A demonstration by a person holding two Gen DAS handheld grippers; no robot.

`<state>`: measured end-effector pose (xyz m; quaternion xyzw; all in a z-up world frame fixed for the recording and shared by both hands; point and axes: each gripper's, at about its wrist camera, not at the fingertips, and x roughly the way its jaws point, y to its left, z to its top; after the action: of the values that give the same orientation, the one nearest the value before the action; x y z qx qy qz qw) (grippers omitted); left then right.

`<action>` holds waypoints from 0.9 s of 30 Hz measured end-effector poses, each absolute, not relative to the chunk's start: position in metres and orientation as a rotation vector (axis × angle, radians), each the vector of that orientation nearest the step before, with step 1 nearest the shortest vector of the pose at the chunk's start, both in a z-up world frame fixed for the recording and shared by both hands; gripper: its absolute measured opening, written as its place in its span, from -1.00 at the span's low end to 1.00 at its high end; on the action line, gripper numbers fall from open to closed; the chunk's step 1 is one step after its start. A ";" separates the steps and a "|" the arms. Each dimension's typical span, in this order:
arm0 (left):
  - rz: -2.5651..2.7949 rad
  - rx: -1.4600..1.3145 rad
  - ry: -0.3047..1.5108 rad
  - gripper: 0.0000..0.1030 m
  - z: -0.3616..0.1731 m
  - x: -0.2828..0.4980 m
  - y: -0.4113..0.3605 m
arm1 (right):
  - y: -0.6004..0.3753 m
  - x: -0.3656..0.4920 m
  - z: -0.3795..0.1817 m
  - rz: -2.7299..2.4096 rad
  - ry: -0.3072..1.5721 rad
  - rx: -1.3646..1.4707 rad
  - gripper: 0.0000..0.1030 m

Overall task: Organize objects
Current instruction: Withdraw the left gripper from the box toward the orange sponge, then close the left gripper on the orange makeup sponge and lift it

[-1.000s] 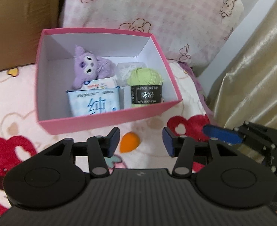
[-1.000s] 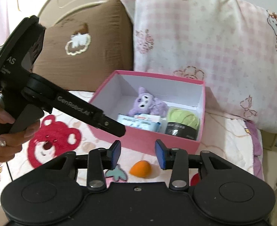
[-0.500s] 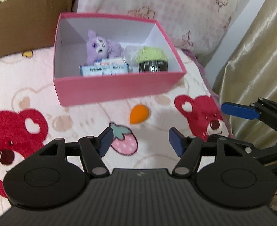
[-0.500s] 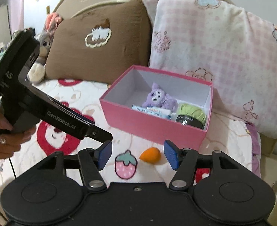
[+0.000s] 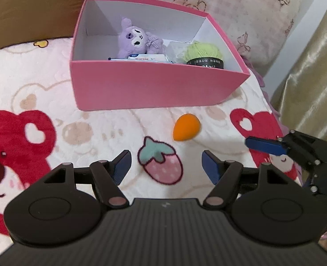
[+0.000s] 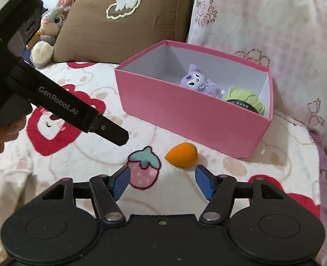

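An orange egg-shaped sponge (image 5: 186, 127) lies on the bed blanket just in front of the pink box (image 5: 154, 88); it also shows in the right wrist view (image 6: 182, 154). The box (image 6: 185, 115) holds a purple plush (image 5: 136, 38), a green yarn ball (image 5: 204, 54), a tissue pack (image 5: 146, 58) and a clear packet. My left gripper (image 5: 166, 166) is open and empty, a little short of the sponge. My right gripper (image 6: 162, 180) is open and empty, just short of the sponge.
A brown pillow (image 6: 123, 17) and a pink patterned pillow (image 6: 274, 28) stand behind the box. A grey bunny plush (image 6: 50, 28) sits far left. A gold curtain (image 5: 314, 66) hangs at the right bed edge. The blanket has bear and strawberry prints.
Both grippers have pulled back and away from the box and dropped lower toward the blanket. Their jaws have opened wider. The sponge has not moved.
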<state>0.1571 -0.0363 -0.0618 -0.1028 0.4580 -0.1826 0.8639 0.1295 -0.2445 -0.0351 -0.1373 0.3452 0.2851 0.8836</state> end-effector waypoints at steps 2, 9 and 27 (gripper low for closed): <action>-0.388 -0.238 0.947 0.34 -0.071 0.161 -0.039 | -0.244 0.136 -0.044 0.590 0.693 -0.285 0.37; -0.416 -0.210 0.869 0.34 -0.096 0.175 -0.052 | -0.244 0.166 -0.076 0.561 0.684 -0.260 0.44; -0.466 -0.241 0.879 0.78 -0.124 0.201 -0.072 | -0.233 0.185 -0.115 0.567 0.593 -0.283 0.74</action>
<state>0.2011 -0.0715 -0.1240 -0.1154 0.4207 -0.2230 0.8718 0.1847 -0.2331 -0.1149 -0.1369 0.2874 0.2745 0.9074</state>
